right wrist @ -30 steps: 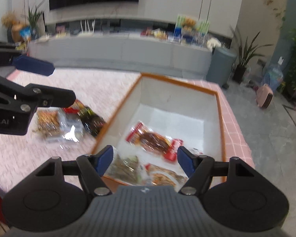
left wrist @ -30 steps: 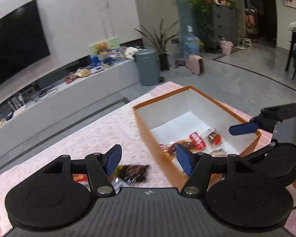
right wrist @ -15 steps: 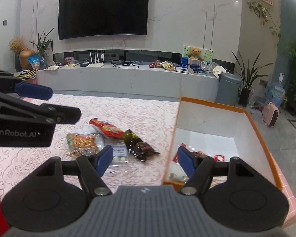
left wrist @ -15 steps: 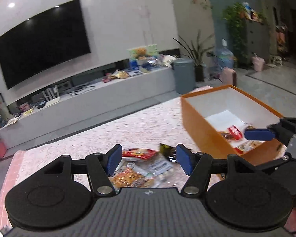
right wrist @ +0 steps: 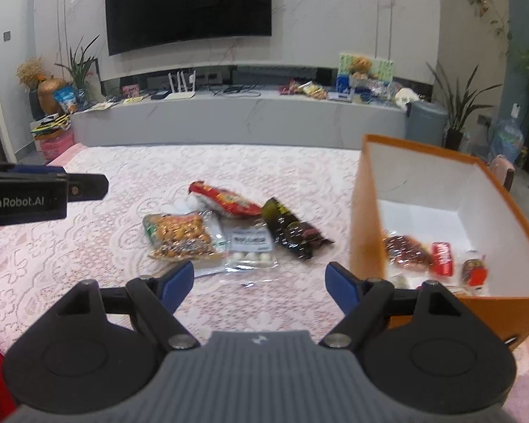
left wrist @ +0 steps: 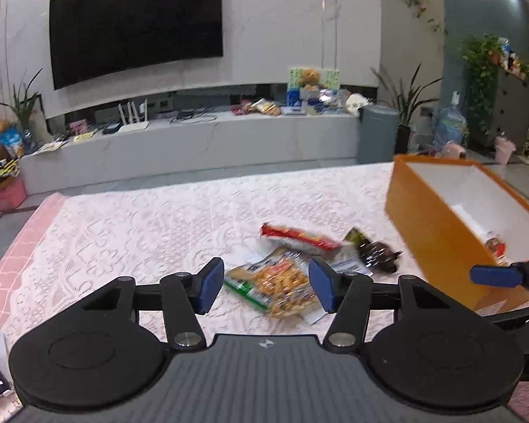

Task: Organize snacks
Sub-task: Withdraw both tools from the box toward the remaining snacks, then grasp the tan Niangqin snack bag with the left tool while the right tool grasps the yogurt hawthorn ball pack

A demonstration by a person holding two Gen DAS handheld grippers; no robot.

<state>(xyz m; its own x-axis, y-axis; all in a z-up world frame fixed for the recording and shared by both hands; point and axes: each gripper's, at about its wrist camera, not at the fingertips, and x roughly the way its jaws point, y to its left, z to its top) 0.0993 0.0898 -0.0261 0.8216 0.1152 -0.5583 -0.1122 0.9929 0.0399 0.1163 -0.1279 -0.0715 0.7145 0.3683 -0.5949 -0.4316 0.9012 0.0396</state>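
Some snacks lie in the orange box [right wrist: 366, 211]; four packets [right wrist: 229, 229] remain on the table. The left gripper [left wrist: 266, 283] is empty, its jaws closing; the right gripper [right wrist: 259, 282] is wide and empty.

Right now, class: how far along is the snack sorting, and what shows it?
Partly done. Several packets already lie inside the orange box. In hand: nothing; the left gripper is closing above the peanut packet, the right gripper open and empty. Left: that packet, the red packet, dark packet and clear packet.

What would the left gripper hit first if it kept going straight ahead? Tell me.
Most likely the orange-and-green snack bag: it shows between the closing, empty left gripper fingers, lying on the tablecloth. Depth is unclear.
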